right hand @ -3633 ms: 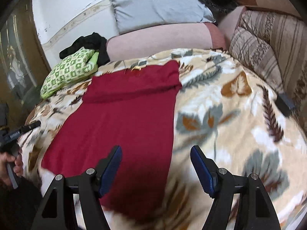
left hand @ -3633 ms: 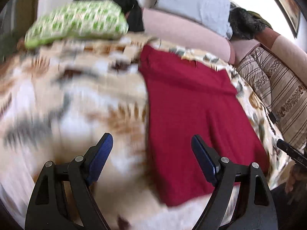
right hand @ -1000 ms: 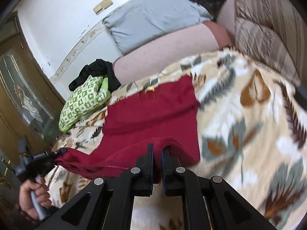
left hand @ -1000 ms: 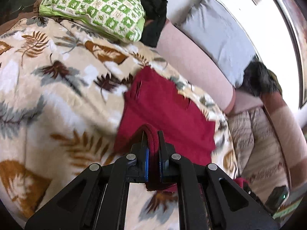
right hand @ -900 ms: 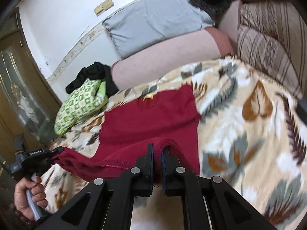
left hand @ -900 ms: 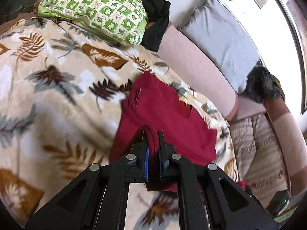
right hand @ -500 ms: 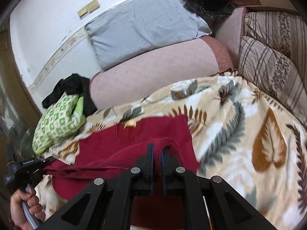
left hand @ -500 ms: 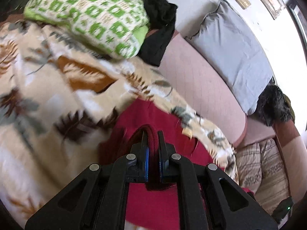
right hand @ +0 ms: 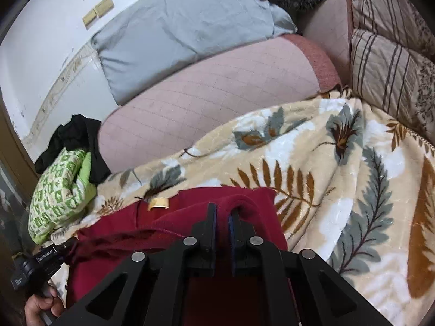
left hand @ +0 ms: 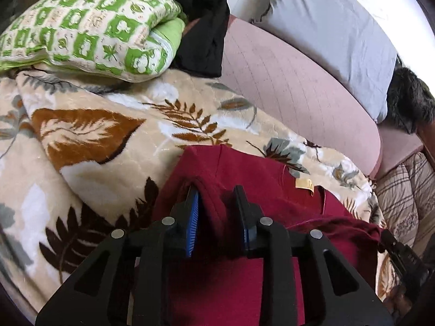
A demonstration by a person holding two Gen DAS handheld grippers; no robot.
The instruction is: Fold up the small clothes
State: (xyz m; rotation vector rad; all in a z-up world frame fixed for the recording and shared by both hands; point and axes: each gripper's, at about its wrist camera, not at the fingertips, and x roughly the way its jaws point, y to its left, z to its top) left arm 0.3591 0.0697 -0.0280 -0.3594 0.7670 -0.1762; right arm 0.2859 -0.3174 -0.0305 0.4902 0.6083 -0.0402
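A dark red garment [left hand: 244, 285] lies on the leaf-print blanket [left hand: 95, 135], its lower hem folded up onto the collar end, where a tan label [left hand: 304, 183] shows. My left gripper [left hand: 217, 209] has its jaws partly open with a fold of the red hem loose between them. My right gripper [right hand: 221, 217] is shut on the other hem corner of the red garment [right hand: 163, 231], over its far right edge near the label [right hand: 158, 203]. The left gripper also shows in the right wrist view [right hand: 58, 255].
A green-patterned pillow [left hand: 89, 27] and black cloth [left hand: 201, 21] lie far left. A pink bolster [left hand: 293, 92] and grey pillow [left hand: 326, 30] run along the back. Striped cushions [right hand: 391, 62] stand at right. The blanket extends right [right hand: 353, 190].
Both grippers carried the red hem forward to the collar end and lowered it. The left gripper's jaws have opened a little; the right remains clamped.
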